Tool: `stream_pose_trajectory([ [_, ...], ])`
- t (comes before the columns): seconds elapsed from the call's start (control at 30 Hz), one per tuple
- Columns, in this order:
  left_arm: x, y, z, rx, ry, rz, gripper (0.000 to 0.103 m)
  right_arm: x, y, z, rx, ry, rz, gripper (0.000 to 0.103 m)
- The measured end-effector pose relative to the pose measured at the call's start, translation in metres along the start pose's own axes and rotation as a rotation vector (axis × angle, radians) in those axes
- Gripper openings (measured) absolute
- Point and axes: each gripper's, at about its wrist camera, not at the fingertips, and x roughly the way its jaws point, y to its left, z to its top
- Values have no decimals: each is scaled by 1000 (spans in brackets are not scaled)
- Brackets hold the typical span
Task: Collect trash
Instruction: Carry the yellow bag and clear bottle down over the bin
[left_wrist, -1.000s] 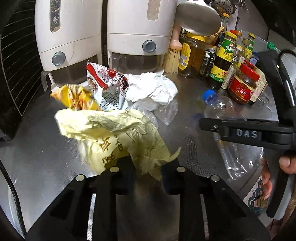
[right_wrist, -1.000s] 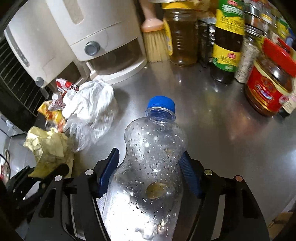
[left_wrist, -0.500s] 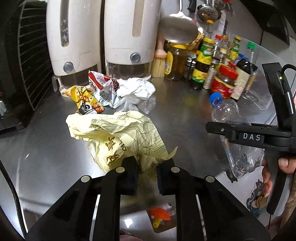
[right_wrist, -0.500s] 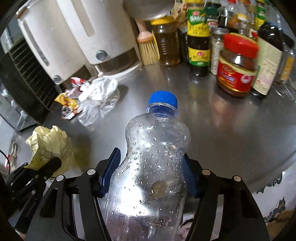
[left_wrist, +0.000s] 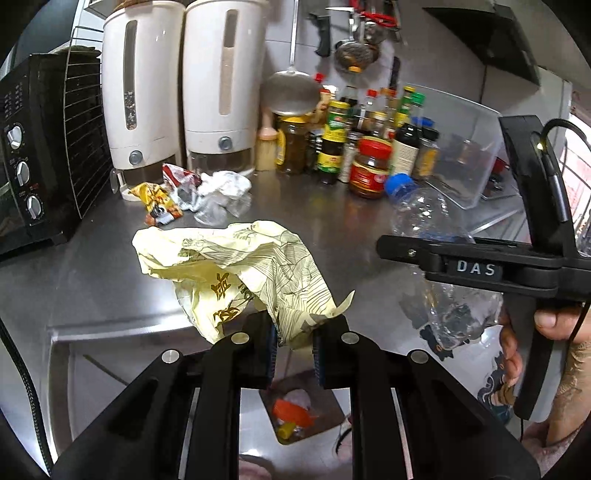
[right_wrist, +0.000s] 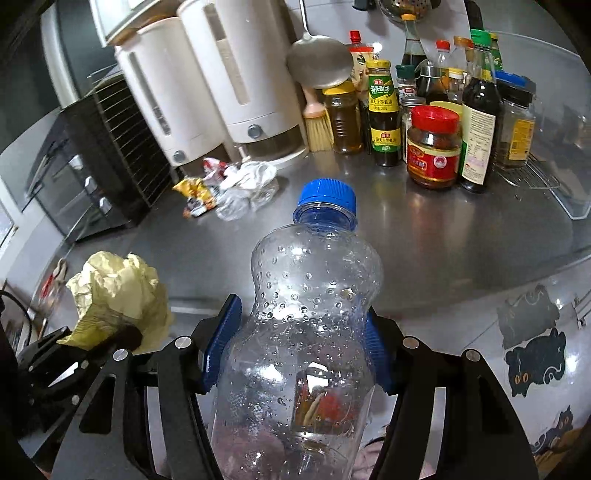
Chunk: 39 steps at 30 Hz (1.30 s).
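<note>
Left tool (left_wrist: 293, 345) first: its two pads are pinched on the tail of a crumpled yellow paper wrapper (left_wrist: 236, 269), which bunches up and away toward twelve o'clock, clear of the steel worktop (left_wrist: 92, 273). In the gap below the pads, at six o'clock, a bin (left_wrist: 295, 413) with an orange scrap in it shows on the floor.

At three o'clock of that view, the right tool (right_wrist: 303, 347) is carried by a hand (left_wrist: 546, 325) on its black grip. From its own camera, the blue pads are clamped on either side of a clear plastic bottle (right_wrist: 314, 317), blue cap pointing to twelve, droplets inside the wall. The same yellow wrapper sits at nine o'clock there, in the other tool.

Out on the worktop, at eleven o'clock of the left view, a small heap of trash lies: a yellow snack packet (left_wrist: 159, 201), a red-and-white packet (left_wrist: 177, 177), a white crumpled tissue (left_wrist: 225, 184) on clear film. Just behind it stand two white dispensers (left_wrist: 177, 92). At one o'clock, a crowd of sauce bottles and a red-lidded jar (left_wrist: 369, 168). At nine, a black oven (left_wrist: 33, 155).
</note>
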Motion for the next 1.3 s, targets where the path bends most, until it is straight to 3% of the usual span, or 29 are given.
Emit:
stream_pose_trajectory([
  [0.2, -8, -16, -40, -10, 18, -38, 14, -10, 0, -43, -30, 1, 7, 63],
  [0.4, 11, -15, -83, -42, 88, -58, 14, 11, -5, -89, -51, 57, -27, 63],
  [0.83, 108, 6, -183, -108, 321, -78, 14, 102, -36, -161, 18, 197, -61, 63],
  [1.3, 211, 21, -241, -160, 526, -110, 14, 202, -71, -209, 108, 334, -86, 63],
])
